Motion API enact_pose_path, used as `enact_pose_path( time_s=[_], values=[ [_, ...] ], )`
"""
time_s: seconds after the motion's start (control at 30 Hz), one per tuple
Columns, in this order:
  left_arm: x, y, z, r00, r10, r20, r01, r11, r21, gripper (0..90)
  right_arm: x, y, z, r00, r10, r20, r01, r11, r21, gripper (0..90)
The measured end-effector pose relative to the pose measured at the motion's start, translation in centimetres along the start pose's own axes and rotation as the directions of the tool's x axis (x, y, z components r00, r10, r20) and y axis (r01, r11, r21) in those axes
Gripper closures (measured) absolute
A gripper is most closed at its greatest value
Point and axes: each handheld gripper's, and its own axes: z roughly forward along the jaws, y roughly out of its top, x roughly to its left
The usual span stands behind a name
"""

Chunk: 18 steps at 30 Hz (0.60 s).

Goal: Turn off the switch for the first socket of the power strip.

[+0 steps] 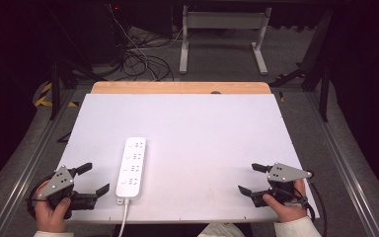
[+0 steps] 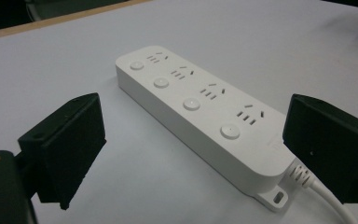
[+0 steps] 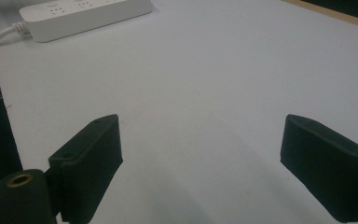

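A white power strip lay flat on the white board, near its front edge and left of its middle, with its long side running away from the person. Its four socket groups, each with a round button, faced up, and its white cable left the near end and ran off the front edge of the board.

The left gripper sat just left of the strip's near end, held in the left hand. Its jaws stood wide apart with nothing between them, neither one touching the strip. In the left gripper view the strip lay ahead, its cable end close beside one jaw.

The right gripper, in the right hand, was well to the right of the strip, near the board's front right corner. Its jaws also stood wide apart over bare board, holding nothing. In the right gripper view the strip showed far off.
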Motion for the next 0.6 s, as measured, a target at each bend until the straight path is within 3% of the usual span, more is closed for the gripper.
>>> enact_pose_path(
  time_s=[0.2,0.3,0.43,0.6],
  values=[
    [-0.3,-1.6,0.2,0.9995,0.024,0.019,-0.024,0.9992,0.030,6.0,-0.2,-0.3,-0.2,0.9999,0.010,0.005,-0.010,0.9999,-0.003,12.8],
    [-0.5,-1.9,0.0,0.9996,0.016,0.024,-0.017,0.9993,0.033,6.0,-0.2,-0.4,-0.3,0.9999,0.012,0.007,-0.012,0.9999,-0.005,12.7],
    [-0.4,-1.4,-0.3,0.9997,-0.019,-0.013,0.019,0.9998,0.001,6.3,-0.3,-0.4,-0.2,0.9999,0.010,0.009,-0.010,0.9999,-0.002,12.7],
    [-0.7,-0.7,-0.8,0.9984,-0.030,-0.048,0.030,0.9995,0.008,7.2,-0.2,-0.4,-0.1,1.0000,0.008,0.005,-0.008,1.0000,0.003,12.7]
  ],
)
